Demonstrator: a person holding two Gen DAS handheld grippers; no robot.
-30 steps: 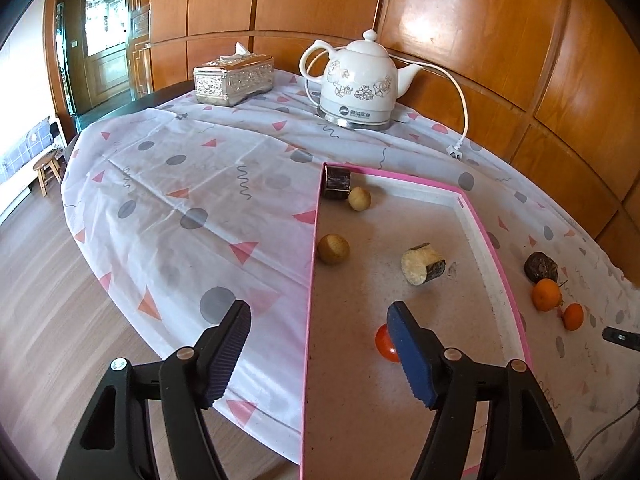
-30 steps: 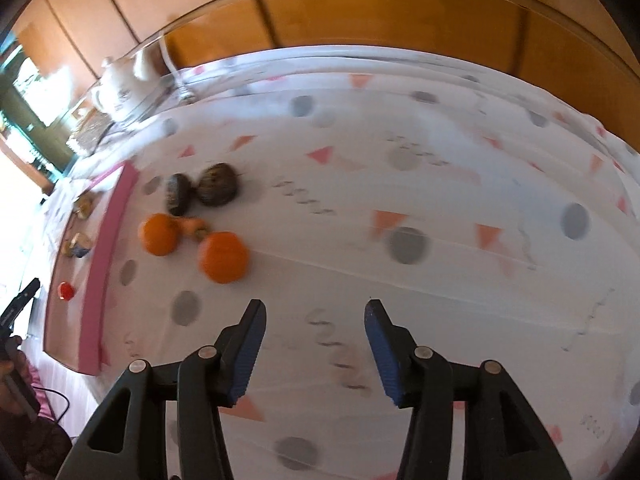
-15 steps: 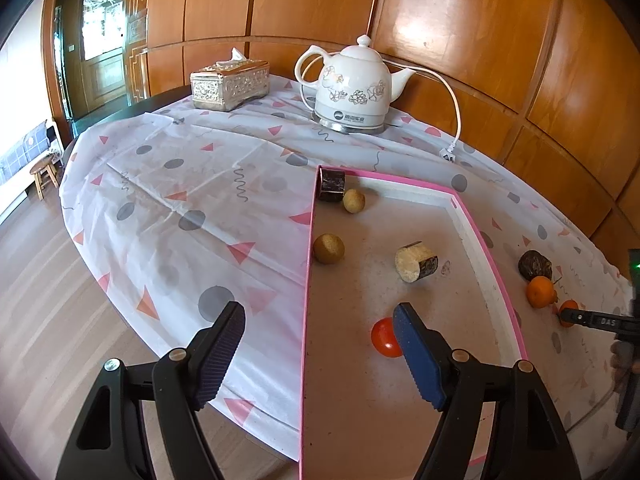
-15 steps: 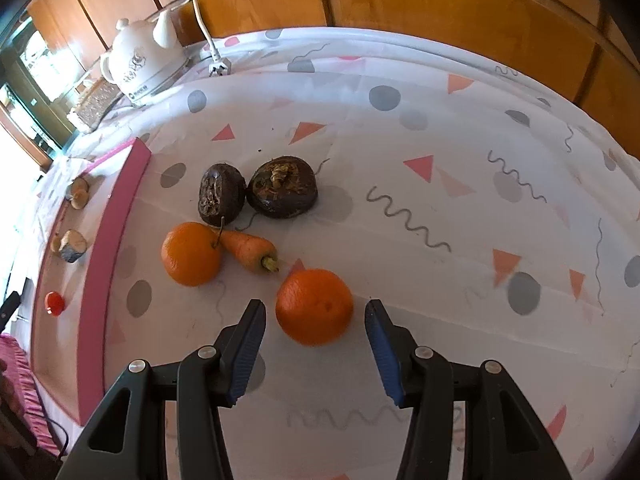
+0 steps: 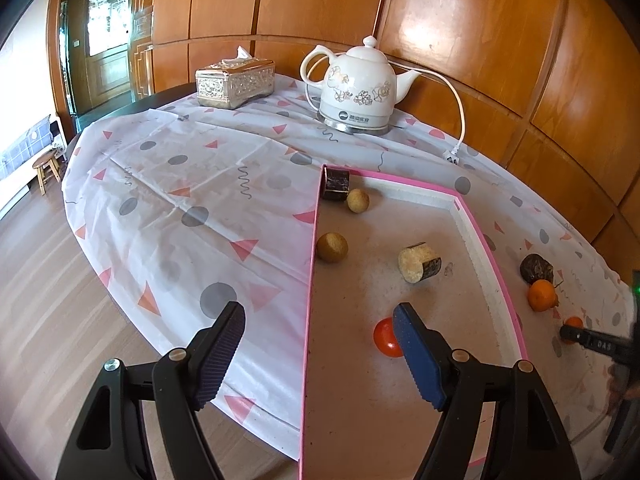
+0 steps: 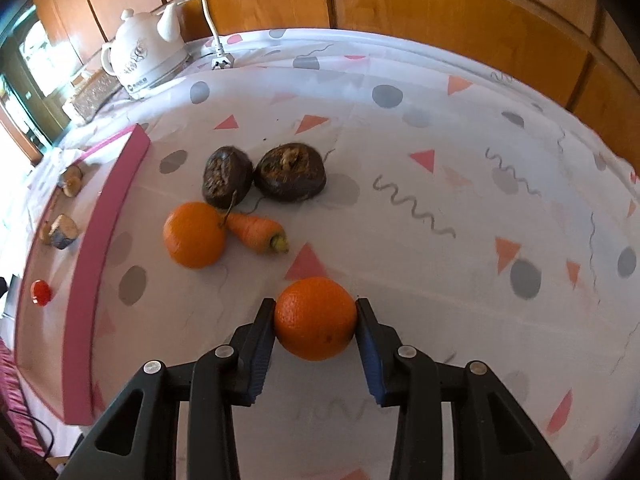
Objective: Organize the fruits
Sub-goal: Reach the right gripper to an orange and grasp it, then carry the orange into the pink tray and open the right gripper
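Right tongs [image 6: 315,322]: jaws have just been closing, and both pads now press on the sides of an orange [image 6: 315,318] low in the middle of the right wrist view. The orange sits on the patterned cloth [image 6: 420,216] covering the desk.

Above and left of it in that view lie a second orange [image 6: 194,234], a small carrot [image 6: 256,233] touching it, and two dark wrinkled fruits [image 6: 228,176] [image 6: 291,171] side by side just behind. None of these is in the tray.

The pink-rimmed tray [image 6: 102,264] runs down the left side of that frame, near the second orange.

Left tongs [image 5: 318,346]: jaws stand well apart, nothing between the pads. They hover over the near left edge of the tray [image 5: 488,248] in the left wrist view.

Tray contents, left wrist view:
- a small red fruit [image 5: 385,338] just beside the right pad, partly hidden by it
- two round tan fruits [image 5: 332,247] [image 5: 357,200]
- a cut stub with pale face and dark bark [image 5: 419,262], centre
- a dark block [image 5: 336,184] in the far left corner

Upper part of that frame: a white kettle [image 5: 354,88] with its cord, and a silver tissue box [image 5: 235,83] to its left, both on the cloth.
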